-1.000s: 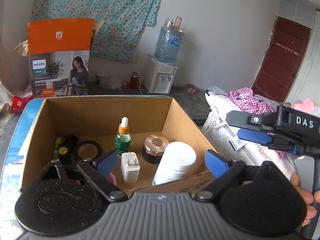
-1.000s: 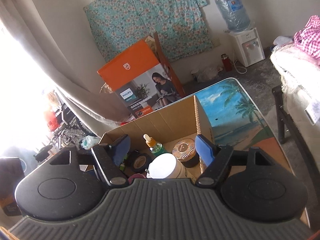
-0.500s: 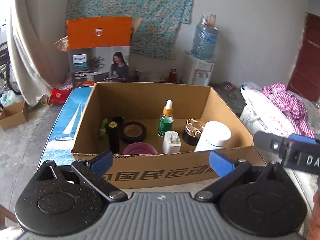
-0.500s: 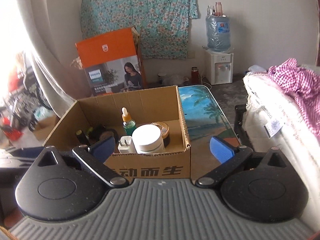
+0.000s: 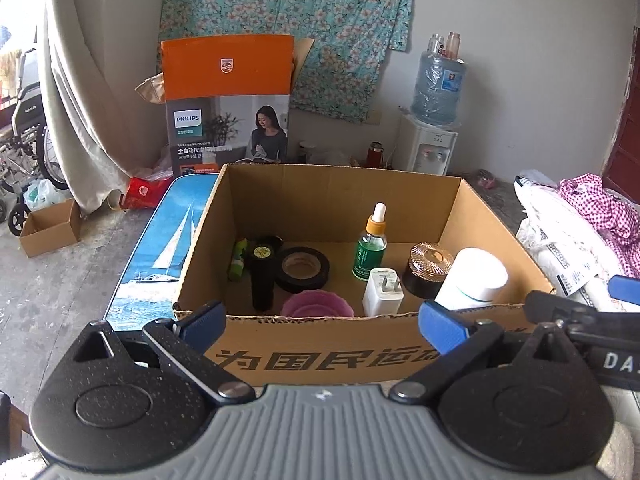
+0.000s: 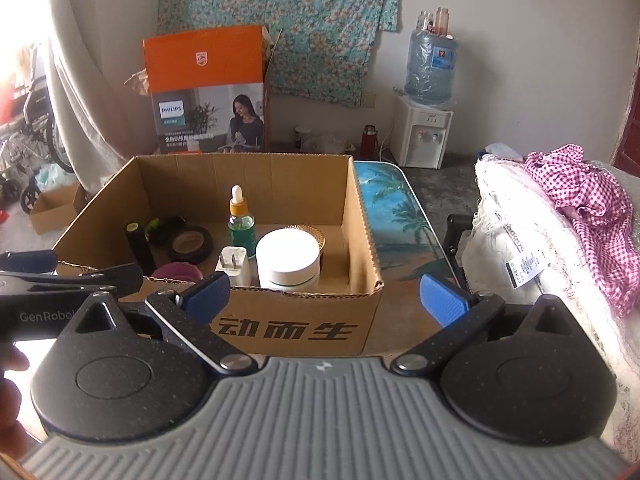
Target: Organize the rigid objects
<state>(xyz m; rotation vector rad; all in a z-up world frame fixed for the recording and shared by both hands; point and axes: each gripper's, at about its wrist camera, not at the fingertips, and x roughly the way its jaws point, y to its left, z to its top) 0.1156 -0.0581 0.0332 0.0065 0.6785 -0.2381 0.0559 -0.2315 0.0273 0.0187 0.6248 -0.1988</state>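
Note:
An open cardboard box (image 5: 320,352) (image 6: 296,328) stands on a table with a printed top (image 5: 160,252). Inside stand a green dropper bottle (image 5: 370,248) (image 6: 241,228), a white jar (image 5: 474,278) (image 6: 289,258), a white plug (image 5: 383,298) (image 6: 233,266), a copper-lidded jar (image 5: 428,270), a black tape roll (image 5: 303,269) (image 6: 189,243), a black tube (image 5: 262,276), a pink dish (image 5: 317,306) and a green item (image 5: 239,260). My left gripper (image 5: 322,322) is open and empty before the box's near wall. My right gripper (image 6: 326,294) is open and empty before the box's near right corner.
An orange Philips carton (image 5: 228,100) stands behind the table. A water dispenser (image 5: 430,128) is against the back wall. A bed with pink checked cloth (image 6: 580,200) lies to the right. A small cardboard box (image 5: 52,226) and a wheelchair (image 5: 24,140) are at left.
Both grippers have pulled back and out of the box toward me. They now sit in front of its near wall, where before they hovered over its contents.

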